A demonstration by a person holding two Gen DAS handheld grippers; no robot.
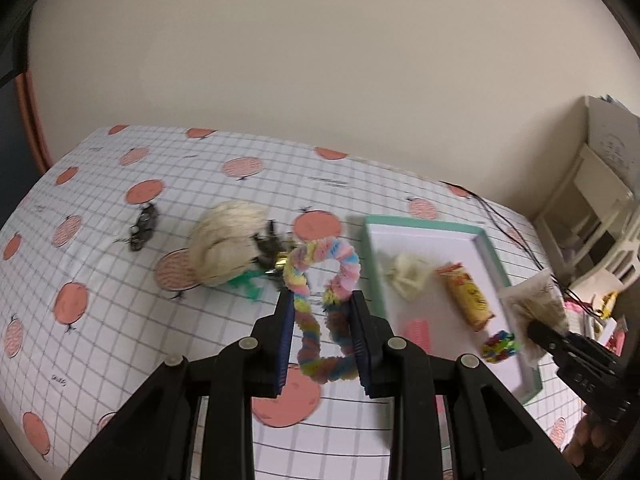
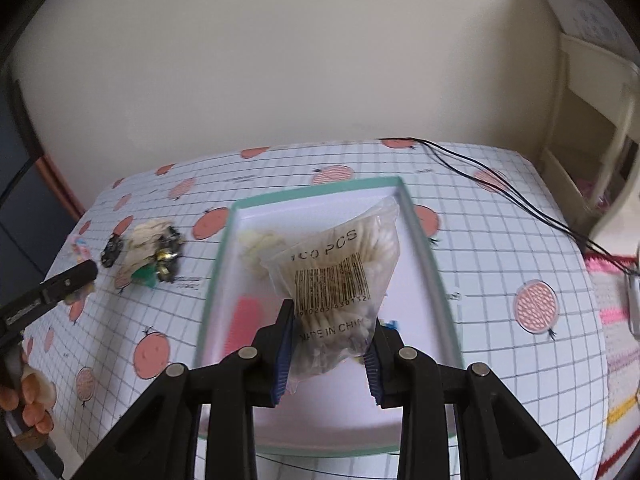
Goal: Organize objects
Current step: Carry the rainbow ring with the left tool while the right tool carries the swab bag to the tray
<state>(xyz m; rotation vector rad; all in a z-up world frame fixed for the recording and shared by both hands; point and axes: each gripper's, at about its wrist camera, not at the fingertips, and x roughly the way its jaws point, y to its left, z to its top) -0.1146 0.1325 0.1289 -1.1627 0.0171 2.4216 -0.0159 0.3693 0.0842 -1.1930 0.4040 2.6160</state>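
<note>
Right gripper (image 2: pixel 328 344) clamps clear plastic bag of cotton swabs (image 2: pixel 340 276) over mint-rimmed white tray (image 2: pixel 316 189), likely for drop-off; left gripper (image 1: pixel 322 340) grips pastel rainbow pipe-cleaner loop (image 1: pixel 320 280), seemingly next.

A checked tablecloth (image 2: pixel 500 280) with peach prints, black cables (image 2: pixel 500 188), a cream shelf (image 2: pixel 592 128).

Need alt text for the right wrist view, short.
The right gripper holds a clear bag of cotton swabs over a white tray with a green rim. The tray sits on a grid-pattern tablecloth; the left gripper shows at the left edge.
</note>
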